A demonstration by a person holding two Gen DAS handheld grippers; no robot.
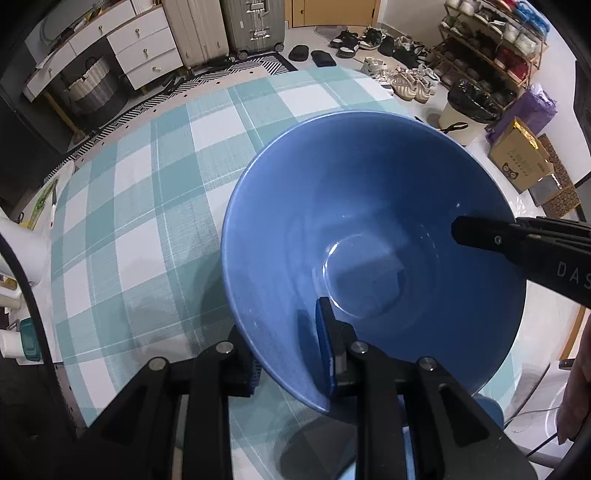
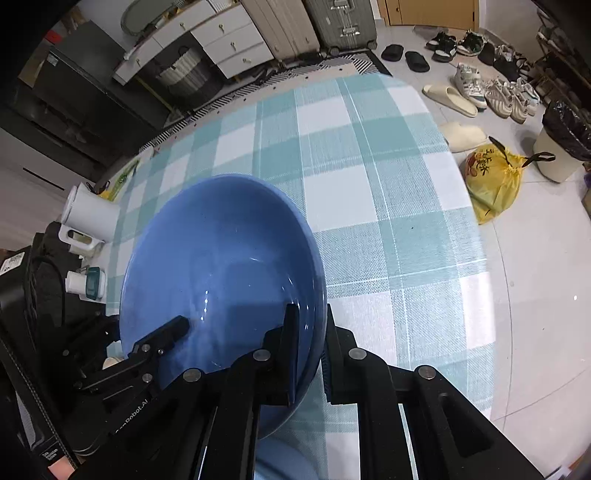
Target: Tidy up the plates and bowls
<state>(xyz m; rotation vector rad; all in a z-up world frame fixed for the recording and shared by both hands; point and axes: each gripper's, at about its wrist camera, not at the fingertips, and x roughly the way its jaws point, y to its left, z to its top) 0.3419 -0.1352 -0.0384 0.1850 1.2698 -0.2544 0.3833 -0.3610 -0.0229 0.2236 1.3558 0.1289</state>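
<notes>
A large blue bowl [image 1: 369,206] hangs tilted above the teal-checked tablecloth [image 1: 147,206], held by its rim from two sides. My left gripper [image 1: 291,365] is shut on the near rim, one finger inside the bowl and one outside. The right gripper [image 1: 476,232] reaches in from the right edge of the left wrist view. In the right wrist view the bowl [image 2: 221,258] fills the lower left. My right gripper [image 2: 310,354] is shut on its right rim, and the left gripper [image 2: 173,332] clamps the opposite side. Another blue dish [image 2: 284,458] shows partly beneath the bowl.
A white kettle [image 2: 88,214] and small containers [image 2: 86,282] stand at the table's left edge. On the floor to the right are a yellow bag [image 2: 491,181], a lined bin [image 2: 561,147], a cardboard box [image 1: 521,162] and several shoes [image 2: 491,92]. Suitcases [image 2: 340,22] and drawers stand behind.
</notes>
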